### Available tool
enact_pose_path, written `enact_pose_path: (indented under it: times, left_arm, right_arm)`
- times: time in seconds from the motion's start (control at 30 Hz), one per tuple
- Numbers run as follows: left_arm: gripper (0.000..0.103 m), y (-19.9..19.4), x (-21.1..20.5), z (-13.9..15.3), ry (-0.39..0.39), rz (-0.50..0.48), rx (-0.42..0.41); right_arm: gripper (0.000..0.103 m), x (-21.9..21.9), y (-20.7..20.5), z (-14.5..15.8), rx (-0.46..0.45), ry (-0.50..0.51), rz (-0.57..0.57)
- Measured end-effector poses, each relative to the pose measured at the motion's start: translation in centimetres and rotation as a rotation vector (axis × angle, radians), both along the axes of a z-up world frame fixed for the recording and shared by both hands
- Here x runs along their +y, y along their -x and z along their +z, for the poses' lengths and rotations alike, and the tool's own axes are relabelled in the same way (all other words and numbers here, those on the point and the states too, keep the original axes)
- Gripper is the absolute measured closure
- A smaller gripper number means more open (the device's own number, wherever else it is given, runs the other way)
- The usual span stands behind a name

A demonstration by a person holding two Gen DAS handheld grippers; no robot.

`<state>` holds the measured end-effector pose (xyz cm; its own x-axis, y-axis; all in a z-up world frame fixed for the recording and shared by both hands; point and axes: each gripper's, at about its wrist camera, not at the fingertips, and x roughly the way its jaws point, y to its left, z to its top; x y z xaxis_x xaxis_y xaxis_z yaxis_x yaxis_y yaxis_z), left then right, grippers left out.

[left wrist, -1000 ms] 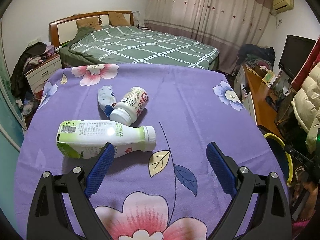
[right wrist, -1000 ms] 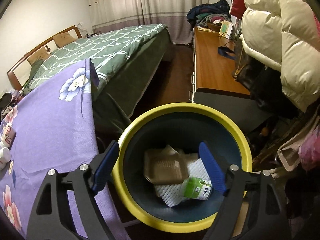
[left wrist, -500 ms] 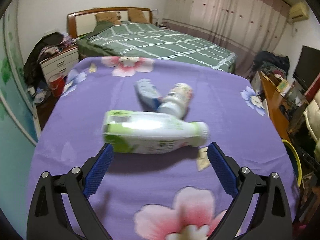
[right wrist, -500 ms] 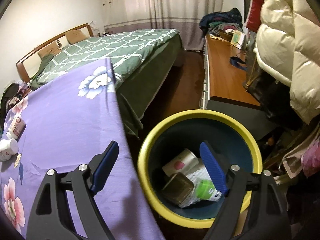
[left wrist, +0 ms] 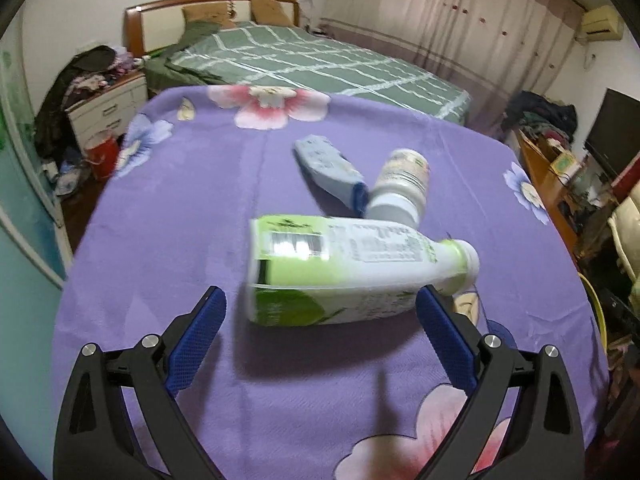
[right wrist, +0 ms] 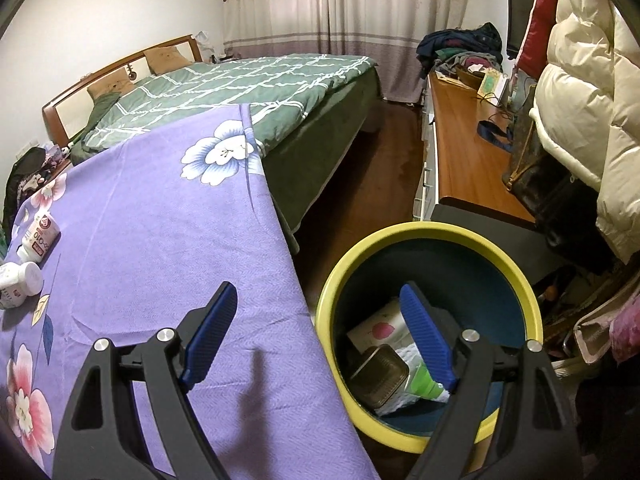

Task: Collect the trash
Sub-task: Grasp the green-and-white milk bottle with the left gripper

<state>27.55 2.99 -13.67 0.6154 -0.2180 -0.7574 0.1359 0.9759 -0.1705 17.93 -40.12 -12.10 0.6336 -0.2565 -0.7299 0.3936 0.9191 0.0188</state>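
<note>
- We hold the left gripper point(left wrist: 318, 322) jaws spread, straddling the lying green-and-white plastic bottle point(left wrist: 344, 270) just ahead: lined up to grab.
- Right gripper point(right wrist: 318, 330) jaws released, empty, right finger over the yellow-rimmed bin point(right wrist: 516, 268).

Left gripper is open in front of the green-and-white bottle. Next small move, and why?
Probably ease the left gripper forward and down so the jaws straddle the green-and-white bottle, then close. The bottle lies on its side on the purple cloth across the open jaws, just ahead of the tips and not yet between them. The right gripper is open and holds nothing.
</note>
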Motion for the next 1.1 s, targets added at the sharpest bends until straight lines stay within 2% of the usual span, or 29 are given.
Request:
enact_pose_path:
  times: [0.17,0.33,0.63,0.73,0.93,1.1]
  left_arm:
    - [0.008,0.7,-2.1,0.2,-0.005,-0.069,-0.01]
    - [0.008,2.2,-5.3,0.2,0.011,-0.154,0.014]
    - [0.008,6.0,-13.2,1.1,0.031,-0.408,0.008]
    - [0.008,6.3,-13.3,1.5,0.005,-0.4,-0.007]
    - [0.008,4.3,-11.2,1.3,-0.032,-0.31,-0.019]
    - [0.013,2.6,-11.2,0.0,-0.056,-0.315,-0.003]
  right_arm:
    - [0.024,0.0,0.1,0.0,-0.002,-0.006,0.001]
    - [0.024,0.0,0.2,-0.1,-0.005,-0.015,0.007]
    - [0.023,-0.7,0.8,0.1,-0.021,-0.029,0.006]
    - [0.023,-0.7,0.8,0.2,-0.023,-0.031,0.005]
    - [0.022,-0.9,0.8,0.1,-0.025,-0.041,0.007]
    - [0.022,-0.4,0.5,0.1,-0.021,-0.034,0.026]
